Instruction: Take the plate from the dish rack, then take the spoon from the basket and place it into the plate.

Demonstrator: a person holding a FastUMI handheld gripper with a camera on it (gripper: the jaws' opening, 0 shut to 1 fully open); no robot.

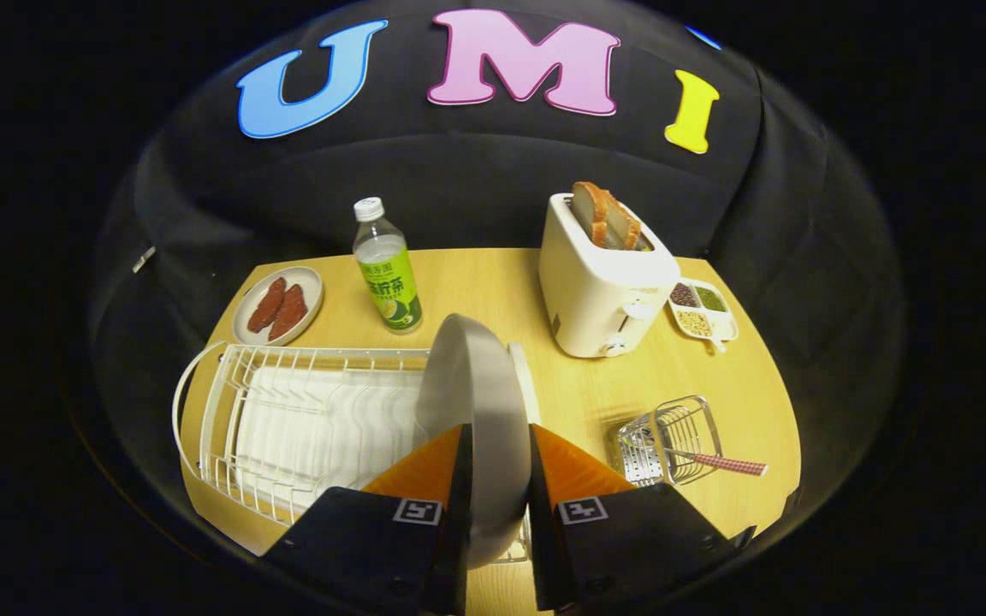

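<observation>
Through the gripper view, your gripper (498,453) has its two fingers pressed on either face of the plate (476,402), which stands on edge between them at the right end of the dish rack (288,419). The plate's lower rim sits low between the fingers; whether it rests in the rack's slots or has cleared them you cannot tell from here.

To do this step well, lift straight up along the plate's own plane so the rim slides out of the wires rather than dragging across them. Keep the grip firm: the plate looks smooth and glazed, so it could well slip or swing if you loosen or twist. Once it is free, carry it right toward the bare wood of the table (579,393) between the rack and the basket (673,441), and tip it flat as you set it down.

Mind the toaster (600,291) just beyond that bare patch, and the bottle (388,269) farther left.

The spoon (728,464) lies in the wire basket to the right of your fingers, its patterned handle sticking out toward the right edge of the table; a plate set down near the basket shortens that later move.
</observation>
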